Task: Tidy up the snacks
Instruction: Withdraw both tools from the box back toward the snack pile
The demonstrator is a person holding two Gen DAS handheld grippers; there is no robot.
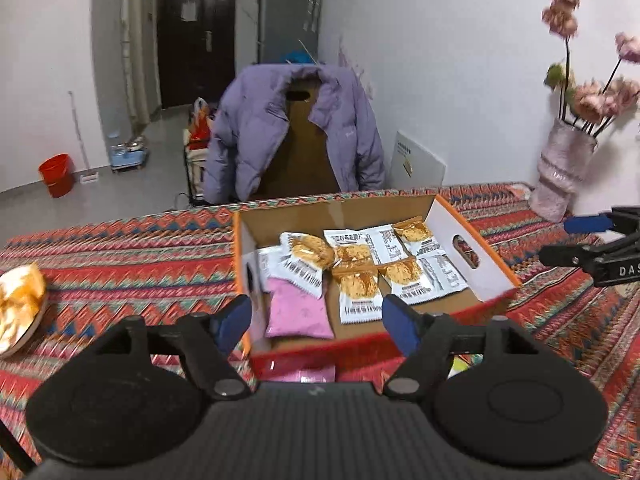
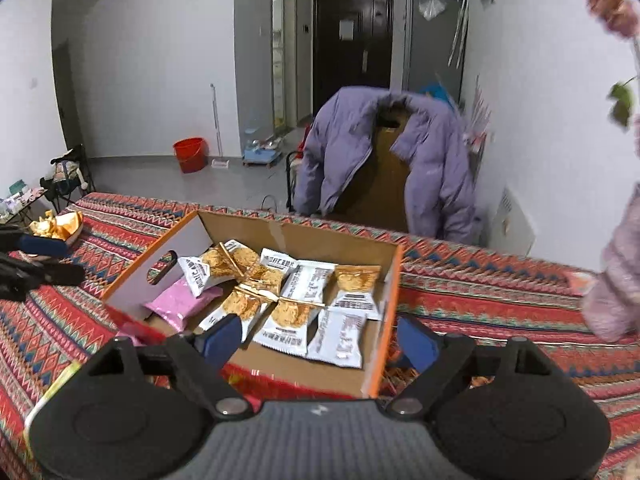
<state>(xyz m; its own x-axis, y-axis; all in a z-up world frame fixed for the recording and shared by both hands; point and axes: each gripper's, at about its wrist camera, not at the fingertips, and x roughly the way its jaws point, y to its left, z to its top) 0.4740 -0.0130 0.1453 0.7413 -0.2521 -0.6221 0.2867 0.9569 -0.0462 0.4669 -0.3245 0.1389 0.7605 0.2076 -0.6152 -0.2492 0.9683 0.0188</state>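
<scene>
An open cardboard box with orange edges and cut-out handles stands on the patterned tablecloth. Inside lie several white-and-orange snack packets and a pink packet. My left gripper hangs open above the box's near wall, nothing between its blue pads. In the right wrist view the same box holds the snack packets and the pink packet. My right gripper is open over the box's near right corner, holding nothing. Its fingers show at the right edge of the left wrist view.
A pink vase with flowers stands at the table's far right. A plate with orange wrappers sits at the left edge. Behind the table a purple jacket hangs over a chair. A red bucket is on the floor.
</scene>
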